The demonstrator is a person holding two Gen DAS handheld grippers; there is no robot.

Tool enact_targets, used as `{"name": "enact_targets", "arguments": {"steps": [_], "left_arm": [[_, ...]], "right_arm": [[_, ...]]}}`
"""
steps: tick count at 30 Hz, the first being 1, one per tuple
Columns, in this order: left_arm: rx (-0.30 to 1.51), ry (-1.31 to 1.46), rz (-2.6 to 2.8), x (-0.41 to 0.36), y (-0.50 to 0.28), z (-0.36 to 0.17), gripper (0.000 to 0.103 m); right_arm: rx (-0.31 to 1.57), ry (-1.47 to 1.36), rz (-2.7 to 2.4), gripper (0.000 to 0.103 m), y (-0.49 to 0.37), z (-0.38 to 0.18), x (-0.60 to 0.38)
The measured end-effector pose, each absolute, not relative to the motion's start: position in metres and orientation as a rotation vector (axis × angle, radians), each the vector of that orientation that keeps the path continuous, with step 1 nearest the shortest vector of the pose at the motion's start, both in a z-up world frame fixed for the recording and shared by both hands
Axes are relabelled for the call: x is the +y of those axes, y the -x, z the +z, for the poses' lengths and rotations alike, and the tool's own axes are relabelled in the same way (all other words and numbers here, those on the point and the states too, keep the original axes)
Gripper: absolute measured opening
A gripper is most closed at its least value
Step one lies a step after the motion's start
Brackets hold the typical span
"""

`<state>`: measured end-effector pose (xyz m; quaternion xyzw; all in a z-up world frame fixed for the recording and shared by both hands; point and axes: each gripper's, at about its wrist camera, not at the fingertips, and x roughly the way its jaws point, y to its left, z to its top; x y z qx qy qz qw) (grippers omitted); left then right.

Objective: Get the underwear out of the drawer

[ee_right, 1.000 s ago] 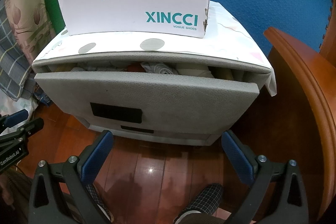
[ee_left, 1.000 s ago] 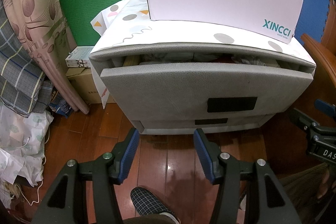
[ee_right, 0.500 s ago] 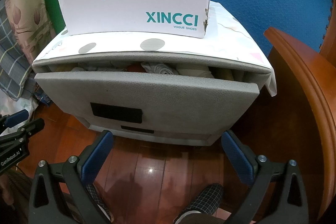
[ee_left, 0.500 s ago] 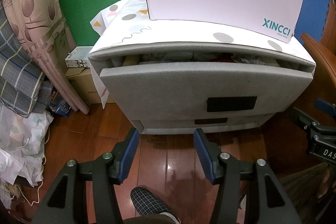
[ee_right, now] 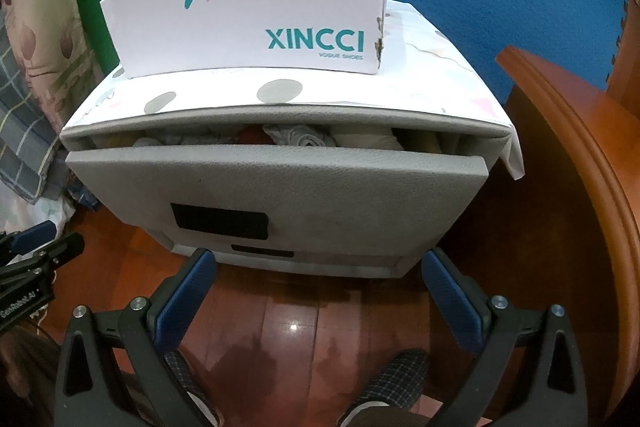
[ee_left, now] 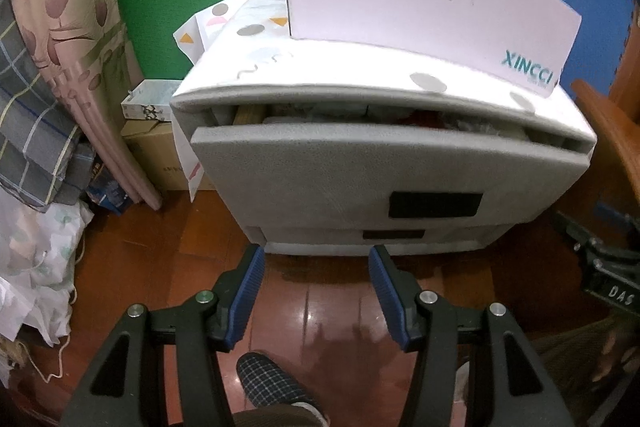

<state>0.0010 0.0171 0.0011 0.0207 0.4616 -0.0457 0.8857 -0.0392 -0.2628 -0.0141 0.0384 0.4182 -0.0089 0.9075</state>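
Underwear [ee_right: 298, 135]: sits as crumpled grey and pale fabric in the top drawer [ee_right: 276, 187] of a grey cabinet, ahead of and above both grippers. Only a narrow strip shows through the gap between drawer front and cabinet top. Which bundle is which garment cannot be told from here.

Drawer state: pulled out a little, gap slim. A white shoe box [ee_right: 256, 7] stands on the cabinet top, over the opening.

Left gripper [ee_left: 316, 289]: jaws parted to a middling width, nothing between them, blue pads over bare wooden floor [ee_left: 328, 307]. Cabinet base lies just ahead of the fingertips, not touching.

Right gripper [ee_right: 320, 291]: jaws wide, empty, also over the floor short of the cabinet. From its camera the left gripper shows at the far left edge.

A checked slipper [ee_left: 276, 383] is below the left gripper's fingers, near the lower frame edge.

Step in hand, as judged: approach, before any contact. Nothing grasped, nothing removed.

Next move, as judged: the gap looks too tight for a gripper to enter cleanly. One gripper should rise to the drawer front and draw it further out; the other then reaches down over the front edge onto a fabric bundle, closes, lifts clear. Watch the overhanging top and box when lifting.
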Motion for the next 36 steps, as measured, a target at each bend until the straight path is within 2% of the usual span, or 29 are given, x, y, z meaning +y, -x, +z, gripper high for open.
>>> {"name": "enact_targets", "arguments": {"steps": [15, 30, 36], "left_arm": [[1.036, 0.555, -0.088, 0.098, -0.056, 0.008, 0.055], [1.087, 0.668, 0.004, 0.118, -0.105, -0.014, 0.056], [1.086, 0.696, 0.033, 0.127, -0.113, -0.022, 0.065]], "right_arm": [[0.856, -0.186, -0.054, 0.102, 0.039, -0.014, -0.291], [0.873, -0.212, -0.080, 0.102, 0.039, -0.021, -0.300], [0.884, -0.203, -0.125, 0.102, 0.038, -0.025, -0.302]]}}
